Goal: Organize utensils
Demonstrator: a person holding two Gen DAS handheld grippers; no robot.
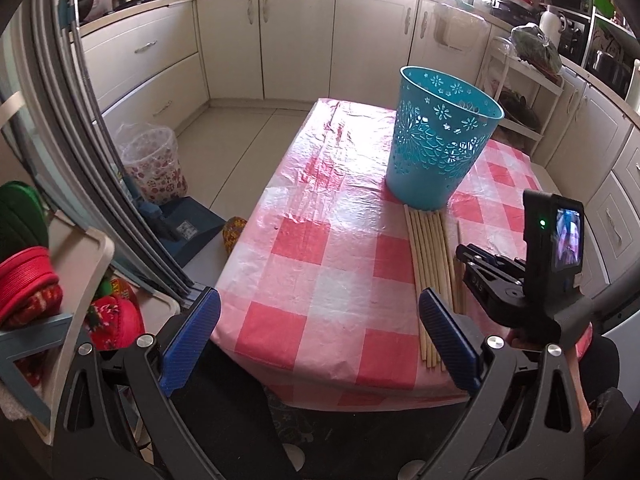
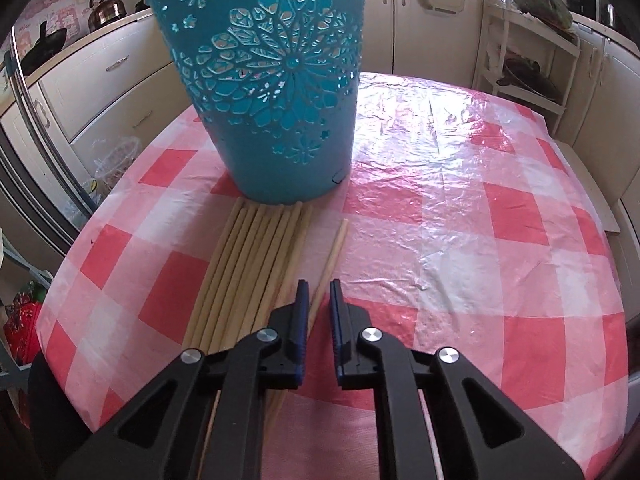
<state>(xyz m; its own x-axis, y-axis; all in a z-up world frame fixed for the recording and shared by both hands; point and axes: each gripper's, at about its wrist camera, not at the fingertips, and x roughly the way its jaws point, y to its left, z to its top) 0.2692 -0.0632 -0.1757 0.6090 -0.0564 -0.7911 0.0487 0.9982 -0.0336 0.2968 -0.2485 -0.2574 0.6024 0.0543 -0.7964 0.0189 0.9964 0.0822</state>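
Left wrist view shows the left tongs [image 1: 320, 340] spread wide with nothing between them, hovering over the near edge of the tabletop [image 1: 304, 248]. It also catches the right tongs [image 1: 464, 256] from the side, low over the sticks. The right wrist view fills in the rest: right tongs [image 2: 319, 292] pinched down narrow on one lone chopstick [image 2: 332, 256], just right of the chopstick bundle [image 2: 256, 264]. Blue basket [image 2: 276, 80] stands upright straight ahead of them, bundle tips touching its base.
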